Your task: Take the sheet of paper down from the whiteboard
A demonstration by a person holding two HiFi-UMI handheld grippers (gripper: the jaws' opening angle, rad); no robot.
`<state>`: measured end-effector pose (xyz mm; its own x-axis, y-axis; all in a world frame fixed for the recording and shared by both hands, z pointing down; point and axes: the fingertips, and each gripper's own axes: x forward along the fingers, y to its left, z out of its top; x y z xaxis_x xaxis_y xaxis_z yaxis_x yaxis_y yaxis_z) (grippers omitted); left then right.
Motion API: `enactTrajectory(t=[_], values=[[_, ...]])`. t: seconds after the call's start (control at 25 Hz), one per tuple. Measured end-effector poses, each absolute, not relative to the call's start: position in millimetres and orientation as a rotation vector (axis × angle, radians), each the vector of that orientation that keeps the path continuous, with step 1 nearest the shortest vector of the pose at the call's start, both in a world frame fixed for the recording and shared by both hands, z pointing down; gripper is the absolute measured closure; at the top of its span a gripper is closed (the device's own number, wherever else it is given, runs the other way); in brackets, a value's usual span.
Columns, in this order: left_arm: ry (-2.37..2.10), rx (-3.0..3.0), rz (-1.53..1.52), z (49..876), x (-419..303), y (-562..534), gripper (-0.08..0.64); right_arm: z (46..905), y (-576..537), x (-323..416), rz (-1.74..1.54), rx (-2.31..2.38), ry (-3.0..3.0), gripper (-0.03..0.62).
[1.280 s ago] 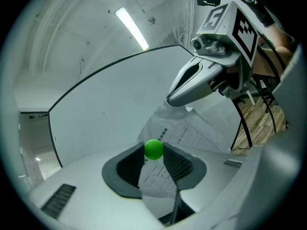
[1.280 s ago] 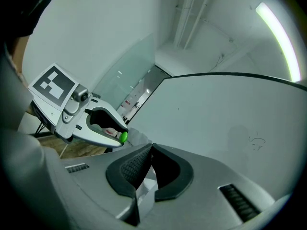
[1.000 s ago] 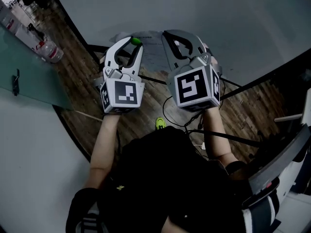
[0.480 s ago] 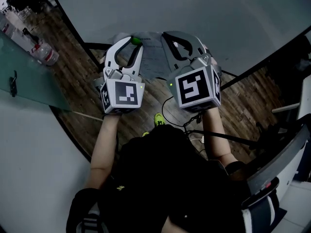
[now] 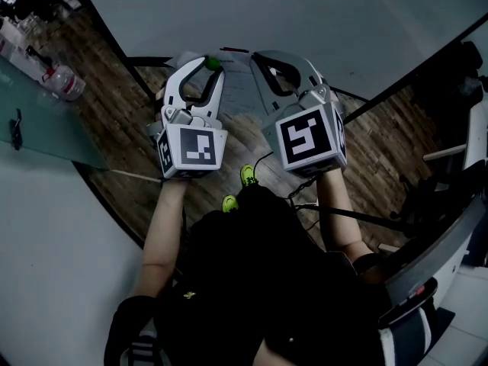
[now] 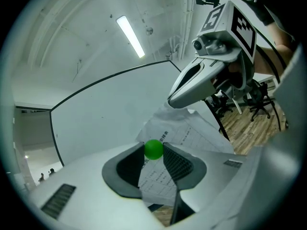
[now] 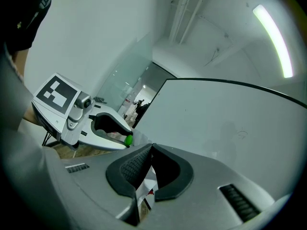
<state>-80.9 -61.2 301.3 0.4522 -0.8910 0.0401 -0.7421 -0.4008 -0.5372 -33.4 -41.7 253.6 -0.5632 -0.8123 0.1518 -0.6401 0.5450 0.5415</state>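
In front of the whiteboard (image 5: 320, 21), your right claw (image 7: 149, 150) is clenched on the edge of the sheet of paper (image 6: 192, 138), which hangs between both claws, seemingly off the board. Your left claw (image 6: 154, 153) grips a green ball (image 6: 153, 149). Draw the sheet away gently so it doesn't tear.

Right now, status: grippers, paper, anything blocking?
Left gripper shut on small green ball. Right gripper shut on printed white paper sheet, at its edge. Sheet looks off the white whiteboard. Nothing blocking in view.
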Motion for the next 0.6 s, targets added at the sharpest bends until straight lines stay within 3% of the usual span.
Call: enactTrajectory(t=[0.6], values=[[1.385,-2.255,-0.461,297.0,-86.4,-46.4,0.423,251.5,-28.2,-42.8,-0.581,1.145,-2.458,0.583]])
